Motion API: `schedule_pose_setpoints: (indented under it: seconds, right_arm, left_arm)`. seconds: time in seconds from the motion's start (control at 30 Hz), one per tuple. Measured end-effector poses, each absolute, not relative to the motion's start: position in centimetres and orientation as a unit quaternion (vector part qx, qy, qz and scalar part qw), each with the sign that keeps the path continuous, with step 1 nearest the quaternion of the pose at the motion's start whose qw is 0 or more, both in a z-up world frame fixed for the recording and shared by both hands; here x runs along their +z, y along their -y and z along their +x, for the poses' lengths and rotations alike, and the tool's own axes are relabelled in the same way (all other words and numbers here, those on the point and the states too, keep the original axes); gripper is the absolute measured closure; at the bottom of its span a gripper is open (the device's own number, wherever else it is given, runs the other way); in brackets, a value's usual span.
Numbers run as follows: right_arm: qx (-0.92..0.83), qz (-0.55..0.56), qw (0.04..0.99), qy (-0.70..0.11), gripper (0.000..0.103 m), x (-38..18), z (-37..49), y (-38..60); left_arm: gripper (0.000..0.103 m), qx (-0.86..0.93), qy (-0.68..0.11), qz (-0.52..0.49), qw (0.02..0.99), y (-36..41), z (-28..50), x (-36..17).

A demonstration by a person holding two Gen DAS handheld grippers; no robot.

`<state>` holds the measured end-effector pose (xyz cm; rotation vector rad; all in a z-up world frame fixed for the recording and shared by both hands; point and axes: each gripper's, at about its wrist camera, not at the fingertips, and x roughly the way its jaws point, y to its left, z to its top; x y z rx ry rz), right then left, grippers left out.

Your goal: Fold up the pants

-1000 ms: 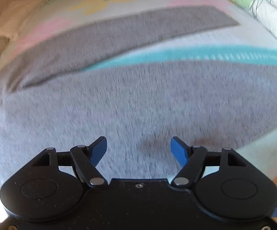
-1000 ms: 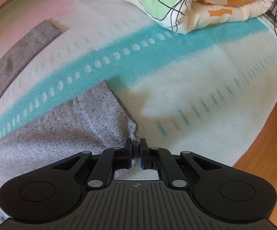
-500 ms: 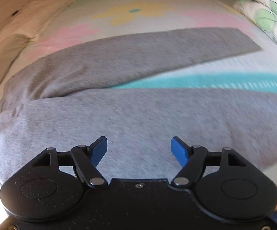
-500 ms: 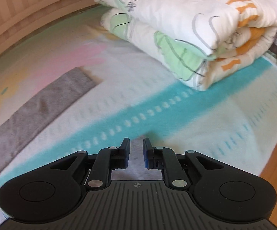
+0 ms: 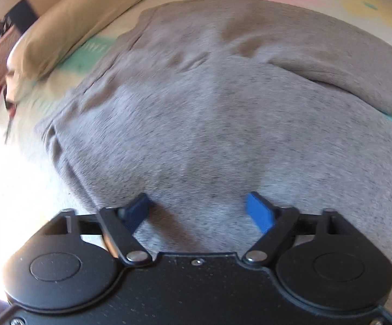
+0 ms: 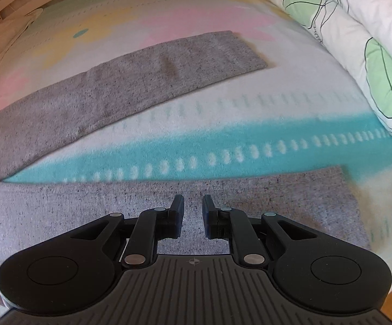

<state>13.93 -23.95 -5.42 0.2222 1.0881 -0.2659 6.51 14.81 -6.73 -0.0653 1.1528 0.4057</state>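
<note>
A: Pants [image 6: 147,73] lie spread flat on the bed [image 6: 223,124], grey knit, legs apart in a narrow V with a turquoise stripe of the blanket showing between them.

B: Where are our tools?

A: Our right tool [image 6: 193,214] hangs just over the near leg, close to its cuff end. Its jaws stand a little apart, with grey cloth visible through the gap, holding nothing. Our left tool [image 5: 198,208] hovers over the waist end of the pants, blue jaws wide apart, also empty. That view is blurred.

B: Which way do the legs run?

A: Lengthwise from left to right across us: waist toward our left hand, cuffs toward our right. The far leg lies beyond the near one, its cuff well apart from our right tool. A folded quilt [image 6: 358,40] sits past the cuffs at the right, and a beige pillow [image 5: 68,27] lies beyond the waistband at the left.

B: So what does the next move turn on?

A: We judge the near leg must go over the far one, away from us. Each hand is nearest its own end.
</note>
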Motion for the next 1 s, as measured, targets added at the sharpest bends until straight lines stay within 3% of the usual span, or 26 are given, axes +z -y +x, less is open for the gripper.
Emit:
schedule_pose_setpoints:
  seconds: [0.17, 0.33, 0.57, 0.73, 1.0]
  right_arm:
    - [-0.131, 0.124, 0.832, -0.525, 0.089, -5.5, 14.6, 23.9]
    - [-0.116, 0.126, 0.836, -0.521, 0.089, -4.4, 17.0, 23.6]
    - [-0.11, 0.117, 0.848, -0.505, 0.088, -2.4, 21.9, 24.4]
    - [-0.127, 0.145, 0.838, -0.51, 0.088, -2.6, 26.7, 25.7]
    - [-0.129, 0.175, 0.835, -0.506, 0.085, -4.0, 34.9, 27.4]
  left_arm:
    - [0.026, 0.188, -0.55, -0.028, 0.813, -14.5, 7.1, -5.6]
    - [0.026, 0.136, -0.549, -0.045, 0.823, -12.2, 11.2, -3.0]
    - [0.026, 0.111, -0.517, 0.01, 0.849, -9.3, 17.3, -0.4]
    - [0.026, 0.098, -0.558, 0.015, 0.824, -9.3, 21.1, -3.4]
    - [0.029, 0.085, -0.598, 0.007, 0.797, -9.1, 20.5, -6.7]
